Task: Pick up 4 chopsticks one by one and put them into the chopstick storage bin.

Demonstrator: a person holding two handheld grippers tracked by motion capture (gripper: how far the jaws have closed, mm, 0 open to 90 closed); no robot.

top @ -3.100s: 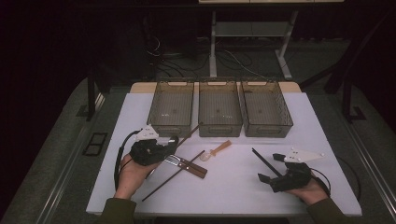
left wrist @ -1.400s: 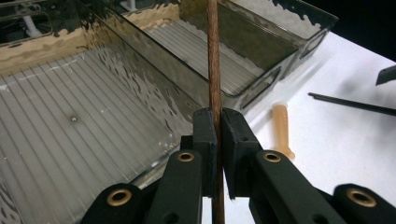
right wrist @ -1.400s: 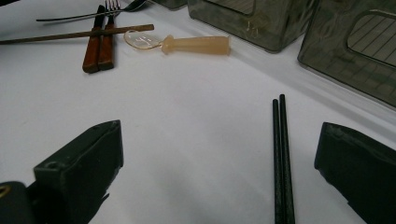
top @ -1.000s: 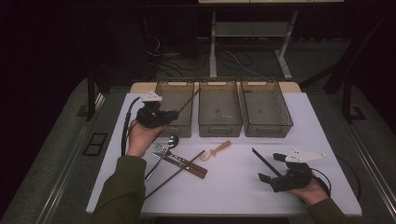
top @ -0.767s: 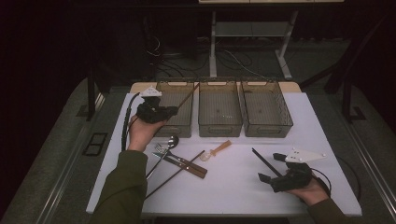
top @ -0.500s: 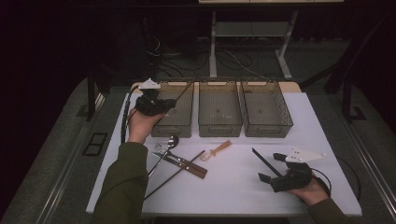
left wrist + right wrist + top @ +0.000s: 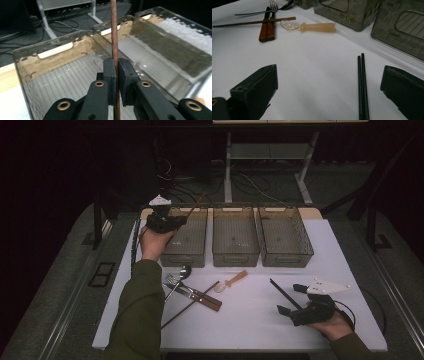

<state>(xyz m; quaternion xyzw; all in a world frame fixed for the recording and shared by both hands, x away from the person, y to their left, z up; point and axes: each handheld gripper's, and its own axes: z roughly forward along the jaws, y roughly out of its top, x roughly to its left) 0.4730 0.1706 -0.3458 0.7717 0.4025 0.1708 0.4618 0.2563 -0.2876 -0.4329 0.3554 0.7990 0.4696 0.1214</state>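
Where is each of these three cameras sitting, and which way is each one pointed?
High view: above the person's side, looking forward and down on the table; both forearms and hands show.
Left gripper view: rides the left gripper, looking along its jaws, shut on a brown chopstick, over the left bin.
Right gripper view: rides the right gripper, jaws open, facing the black chopsticks.
Shared: high and right gripper views both show the pale spoon.

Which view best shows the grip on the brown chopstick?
The left gripper view: the left gripper has its pads clamped on the brown chopstick, above the left bin. The high view shows it small, as a thin line; the right gripper view shows other utensils.
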